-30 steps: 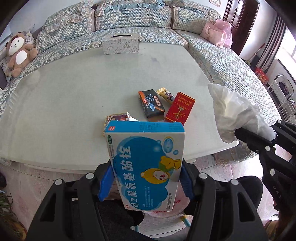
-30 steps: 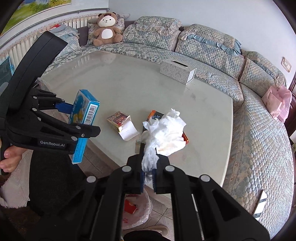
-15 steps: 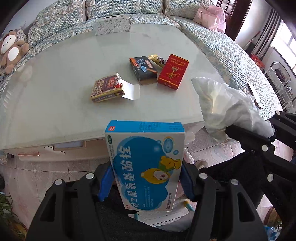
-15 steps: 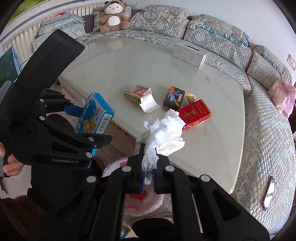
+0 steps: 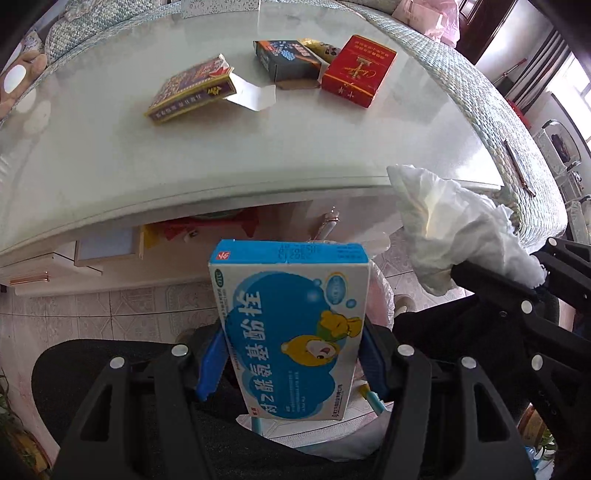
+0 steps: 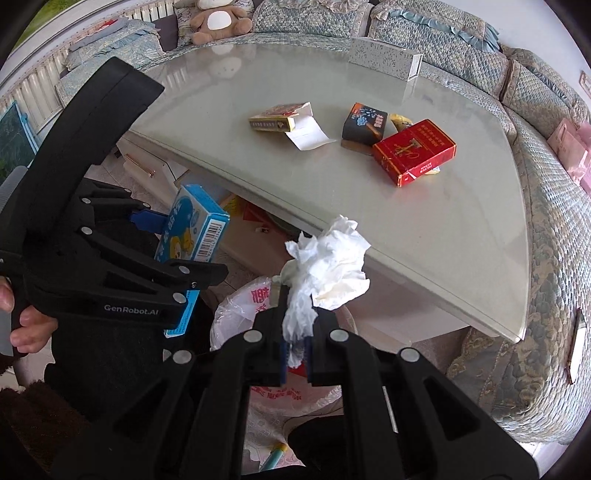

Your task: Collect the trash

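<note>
Lowered, left hand-held gripper still clamps blue box.

A home living room. Ahead of the grippers, a quilted corner sofa wraps around a pale coffee table. A teddy bear sits on the cushions at far left.

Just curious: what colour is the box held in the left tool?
The box is blue and white with a yellow cartoon bear; the left wrist view shows it best.
</note>
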Motion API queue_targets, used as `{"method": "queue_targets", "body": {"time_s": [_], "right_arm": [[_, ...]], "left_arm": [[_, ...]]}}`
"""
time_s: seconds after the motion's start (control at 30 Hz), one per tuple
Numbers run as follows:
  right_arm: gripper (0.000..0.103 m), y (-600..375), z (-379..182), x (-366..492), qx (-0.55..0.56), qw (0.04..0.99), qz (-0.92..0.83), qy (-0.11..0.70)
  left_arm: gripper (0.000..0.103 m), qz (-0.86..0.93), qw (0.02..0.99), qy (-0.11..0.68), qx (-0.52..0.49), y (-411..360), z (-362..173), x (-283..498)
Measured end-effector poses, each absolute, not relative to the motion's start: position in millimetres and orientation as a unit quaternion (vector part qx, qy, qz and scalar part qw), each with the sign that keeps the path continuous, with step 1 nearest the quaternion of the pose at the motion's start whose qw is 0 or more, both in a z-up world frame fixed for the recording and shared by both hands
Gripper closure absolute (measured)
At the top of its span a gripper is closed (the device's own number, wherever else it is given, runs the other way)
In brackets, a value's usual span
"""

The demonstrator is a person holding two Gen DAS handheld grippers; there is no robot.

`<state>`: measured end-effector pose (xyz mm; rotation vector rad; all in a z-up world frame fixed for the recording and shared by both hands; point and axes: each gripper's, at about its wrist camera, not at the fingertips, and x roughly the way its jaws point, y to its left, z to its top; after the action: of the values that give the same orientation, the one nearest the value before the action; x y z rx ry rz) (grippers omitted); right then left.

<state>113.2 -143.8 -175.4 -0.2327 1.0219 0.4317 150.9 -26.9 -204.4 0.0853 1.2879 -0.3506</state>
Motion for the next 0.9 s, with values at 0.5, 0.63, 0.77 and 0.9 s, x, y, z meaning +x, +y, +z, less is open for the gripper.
{"method": "queue_targets", "body": {"time_s": [0.5,0.63,0.77,0.9], "right_arm": [[0.096,-160.0,-264.3,119.5,-0.072,0.812,0.190,0.547],[0.096,-160.4,-287.1,122.4,-0.068,0.803,0.184,0.562],[0.096,-162.9,-305.9,127.5,-0.062,0.795,0.176,0.577],[0.095,-167.5,-324.3,131.9,-0.046,0.784,0.172,0.595]], "left_arm": [[0.043,-0.164,0.751,0.638,0.042,-48.3,-291.5,151.6],[0.043,-0.162,0.743,0.648,0.050,-54.2,-310.5,154.3],[0.043,-0.165,0.728,0.663,0.056,-56.7,-333.4,159.5],[0.043,-0.171,0.712,0.679,0.055,-56.7,-352.5,162.7]]}}
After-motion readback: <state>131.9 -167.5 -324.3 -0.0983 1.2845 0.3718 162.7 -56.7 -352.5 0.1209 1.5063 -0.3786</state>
